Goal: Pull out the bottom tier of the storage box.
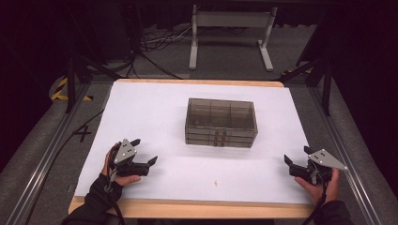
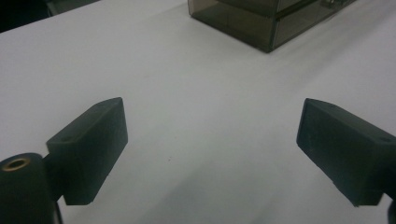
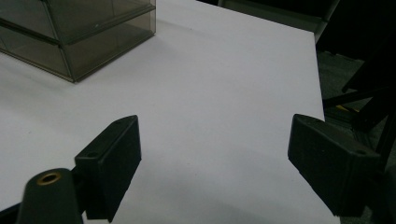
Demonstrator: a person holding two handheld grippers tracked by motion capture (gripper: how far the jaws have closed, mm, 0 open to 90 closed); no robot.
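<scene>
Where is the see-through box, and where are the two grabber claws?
box (image 1: 221, 123), high view, on its smoky front wall near the middle.
left gripper (image 1: 143, 151), high view, midway between its open black fingertips.
right gripper (image 1: 296, 155), high view, midway between its open black fingertips.

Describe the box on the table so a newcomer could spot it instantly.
Start from the white tabletop. Near its middle, slightly toward the far edge, sits a smoky translucent plastic organizer box with inner dividers and two front latches. It is the one dark, see-through thing there, lying between the left gripper and right gripper.
</scene>
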